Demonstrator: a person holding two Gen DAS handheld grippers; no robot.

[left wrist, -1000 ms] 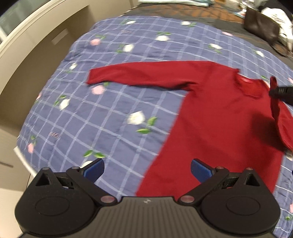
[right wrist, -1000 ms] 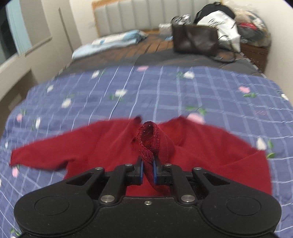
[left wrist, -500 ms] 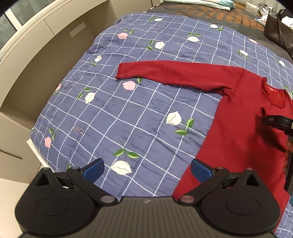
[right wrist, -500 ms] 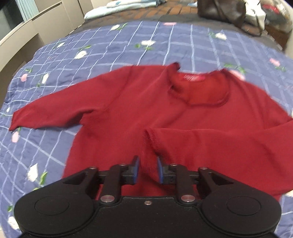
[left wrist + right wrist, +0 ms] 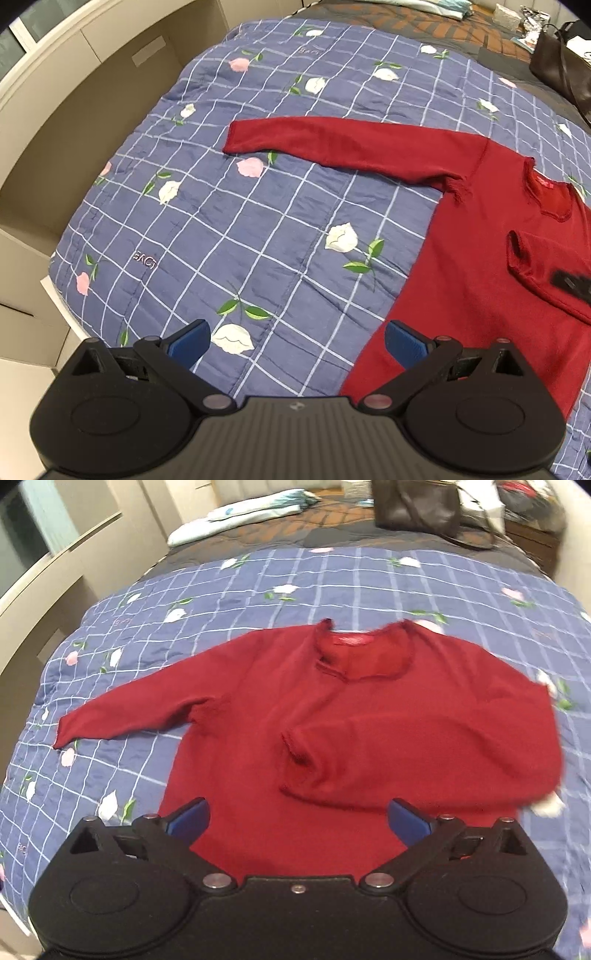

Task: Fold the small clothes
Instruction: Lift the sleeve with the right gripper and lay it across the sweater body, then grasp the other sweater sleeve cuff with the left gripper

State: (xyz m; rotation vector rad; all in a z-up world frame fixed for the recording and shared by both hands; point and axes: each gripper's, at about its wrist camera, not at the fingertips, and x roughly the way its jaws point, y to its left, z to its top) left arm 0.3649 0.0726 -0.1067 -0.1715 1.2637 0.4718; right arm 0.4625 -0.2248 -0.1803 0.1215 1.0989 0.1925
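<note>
Red knit is spreading across the middle of the bed: a sweater (image 5: 369, 709) is lying flat on a blue checked quilt (image 5: 258, 229) printed with white and pink flowers. Seen from the right wrist camera, its neckline (image 5: 364, 657) is pointing away toward the head of the bed and its hem is running close under the gripper, so the body's long axis is lying along the bed. One sleeve (image 5: 332, 147) is stretching straight out sideways toward the beige cabinet side, its cuff resting on bare quilt, making the garment's widest line run across the bed. The other sleeve (image 5: 406, 760) is lying folded in over the chest, its open cuff (image 5: 295, 753) sitting roughly at the centre of the body. The left gripper (image 5: 297, 341) is hovering over the quilt just off the sweater's lower side edge, tilted down, with its blue-padded fingers (image 5: 190, 341) standing wide apart and holding nothing. The right gripper (image 5: 299, 819) is hanging above the lower part of the sweater, aimed toward the neckline, its fingers likewise spread wide with only red cloth showing beneath the gap. In the left wrist view a dark blurred shape near the folded sleeve is probably the right gripper's tip, though the smear makes that hard to confirm. A brown bag (image 5: 417, 502) and folded light bedding (image 5: 243, 515) are lying at the far end of the bed.
</note>
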